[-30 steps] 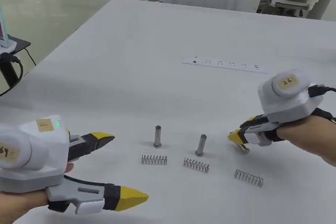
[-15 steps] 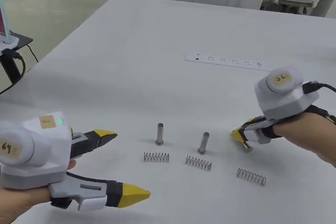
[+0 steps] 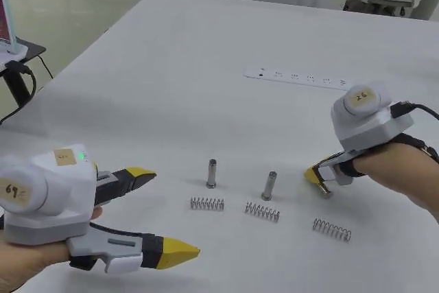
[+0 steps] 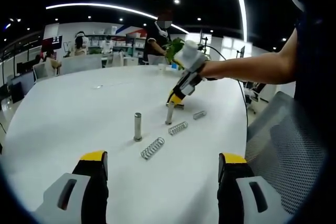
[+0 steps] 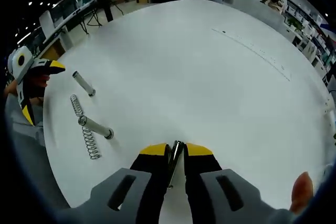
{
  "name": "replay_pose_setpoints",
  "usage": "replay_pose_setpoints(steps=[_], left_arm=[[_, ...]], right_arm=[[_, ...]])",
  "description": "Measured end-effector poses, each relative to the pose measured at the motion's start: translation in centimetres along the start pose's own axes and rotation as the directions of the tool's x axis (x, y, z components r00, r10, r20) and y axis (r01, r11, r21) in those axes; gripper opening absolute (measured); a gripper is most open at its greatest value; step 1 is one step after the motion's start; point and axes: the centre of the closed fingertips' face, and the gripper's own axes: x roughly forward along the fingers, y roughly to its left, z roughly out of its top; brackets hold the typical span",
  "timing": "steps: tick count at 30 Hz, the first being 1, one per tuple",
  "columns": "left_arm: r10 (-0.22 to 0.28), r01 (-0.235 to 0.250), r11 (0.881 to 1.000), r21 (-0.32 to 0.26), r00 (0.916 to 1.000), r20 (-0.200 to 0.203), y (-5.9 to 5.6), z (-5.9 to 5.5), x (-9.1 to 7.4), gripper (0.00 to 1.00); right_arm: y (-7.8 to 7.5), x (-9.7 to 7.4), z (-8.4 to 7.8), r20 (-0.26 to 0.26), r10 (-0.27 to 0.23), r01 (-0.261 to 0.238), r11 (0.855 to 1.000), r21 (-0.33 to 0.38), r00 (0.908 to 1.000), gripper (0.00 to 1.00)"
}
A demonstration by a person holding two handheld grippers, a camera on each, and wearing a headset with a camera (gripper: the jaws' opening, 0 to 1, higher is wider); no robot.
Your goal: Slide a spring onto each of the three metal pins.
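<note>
Two metal pins stand upright on the white table, one on the left (image 3: 212, 173) and one in the middle (image 3: 269, 185). In front of them lie three springs (image 3: 207, 203) (image 3: 263, 211) (image 3: 332, 229). My right gripper (image 3: 317, 176) is shut on the third pin (image 3: 323, 189), its lower end at the table right of the middle pin. The right gripper view shows that pin (image 5: 175, 158) pinched between the jaws of the right gripper (image 5: 176, 150). My left gripper (image 3: 164, 214) hovers open and holds nothing, left of the left spring (image 4: 153, 148).
A white power strip (image 3: 296, 77) lies across the table behind the pins. The table's left edge (image 3: 68, 66) drops to the floor. Chairs stand beyond the far edge. People stand far off in the left gripper view.
The head camera has shifted slightly. The right gripper's body has leaned a little to the left over its pin. Pins, springs and the left gripper have kept their places.
</note>
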Motion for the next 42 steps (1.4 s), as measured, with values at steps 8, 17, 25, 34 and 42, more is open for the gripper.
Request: replay_pose_setpoints(steps=[8,17,25,34,42], left_arm=[[-0.001,0.001,1.0,-0.001,1.0,0.0,0.0,0.0,0.0,0.83],[-0.001,0.001,1.0,-0.001,1.0,-0.001,0.0,-0.1,0.0,0.83],[-0.005,0.005,1.0,0.001,1.0,-0.005,-0.1,-0.1,0.0,0.83],[-0.007,0.007,1.0,0.005,1.0,-0.004,-0.1,0.0,0.1,0.82],[-0.008,0.008,1.0,0.012,1.0,-0.003,-0.3,0.2,0.0,0.82]], right_arm=[[-0.2,0.1,-0.1,-0.023,-0.015,0.015,1.0,-0.01,0.9996,0.08],[0.0,0.1,-0.1,-0.061,-0.042,0.039,0.999,-0.036,0.9972,0.07],[0.2,0.0,-0.2,-0.09,-0.062,0.062,0.998,-0.008,0.994,0.06],[0.0,-0.1,-0.4,-0.065,-0.054,0.057,0.997,0.046,0.9964,0.05],[0.4,-1.3,-0.3,-0.034,-0.066,0.068,0.997,0.04,0.9972,0.05]])
